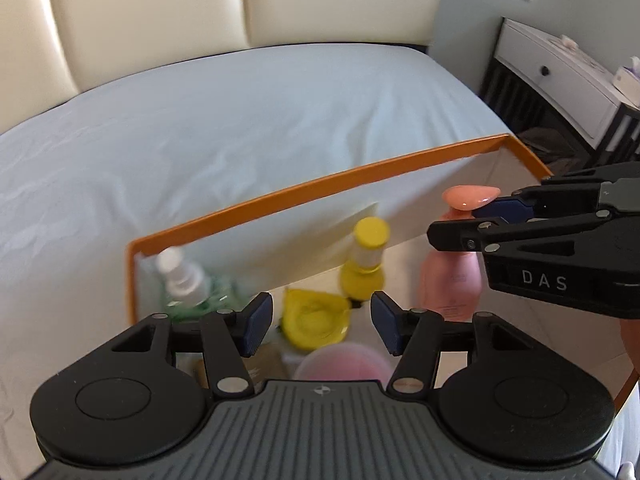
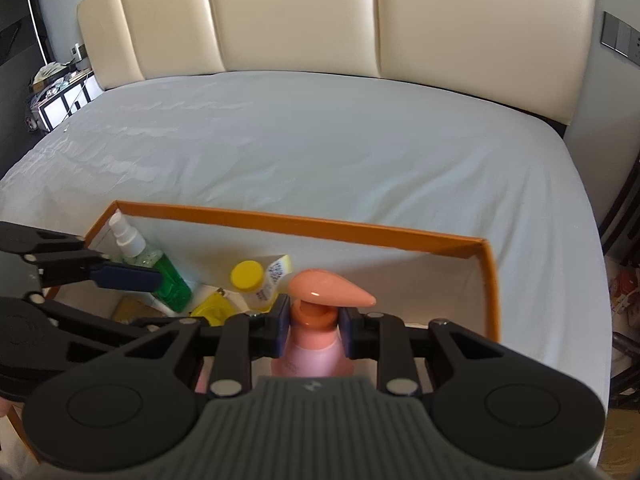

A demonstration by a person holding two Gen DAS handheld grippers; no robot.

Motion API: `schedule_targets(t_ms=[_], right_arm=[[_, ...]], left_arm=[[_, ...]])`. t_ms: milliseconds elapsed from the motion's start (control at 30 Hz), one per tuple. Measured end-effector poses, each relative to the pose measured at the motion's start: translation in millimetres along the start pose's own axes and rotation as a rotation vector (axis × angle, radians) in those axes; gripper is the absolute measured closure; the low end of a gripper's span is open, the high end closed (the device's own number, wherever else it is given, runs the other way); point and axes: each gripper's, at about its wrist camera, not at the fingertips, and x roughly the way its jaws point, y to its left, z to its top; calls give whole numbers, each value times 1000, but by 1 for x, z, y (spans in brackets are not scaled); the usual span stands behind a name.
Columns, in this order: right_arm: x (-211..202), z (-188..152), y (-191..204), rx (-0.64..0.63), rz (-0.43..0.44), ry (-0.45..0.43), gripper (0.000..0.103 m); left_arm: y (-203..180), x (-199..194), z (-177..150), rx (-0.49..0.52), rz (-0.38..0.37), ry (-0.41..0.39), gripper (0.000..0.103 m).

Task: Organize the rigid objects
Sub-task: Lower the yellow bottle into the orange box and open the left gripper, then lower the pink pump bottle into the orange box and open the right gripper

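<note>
Left wrist view: the pink pump bottle (image 1: 450,280) stands upright at right inside the orange-rimmed box (image 1: 312,192), spout pointing right. The right gripper (image 1: 472,216) partly hides its neck. The left gripper (image 1: 320,326) hangs spread and empty above a blurred yellow-capped bottle (image 1: 366,260).

Right wrist view: the right gripper's fingers (image 2: 280,326) pinch the bottle neck at lower centre; a green spray bottle (image 2: 160,276) stands at left.

Soft, even daylight fills both fisheye views, with a sheen on the cream headboard (image 2: 280,16) and a small glare spot on the pink pump bottle (image 2: 316,344) head. In the left wrist view, the bottles inside the orange-rimmed box (image 1: 320,184) are smeared by blur, while the near gripper bodies stay sharp. Straight edges bow strongly toward the frame borders, and the corners darken.
</note>
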Motion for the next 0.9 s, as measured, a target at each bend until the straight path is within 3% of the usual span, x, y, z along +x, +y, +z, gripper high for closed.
schedule_targets(t_ms=[300,600,900], right_arm=[[19,-7,38,-53,-5,20,78],[17,-11,54,-86,8,34,76],[15,-12,43,-45,-17,135,51]], left_arm=[[9,-6,-22,12,71,-24,36],[8,-15,-34,-3,38,-47,36],[3,-21,-41,-18,28,-42,37]])
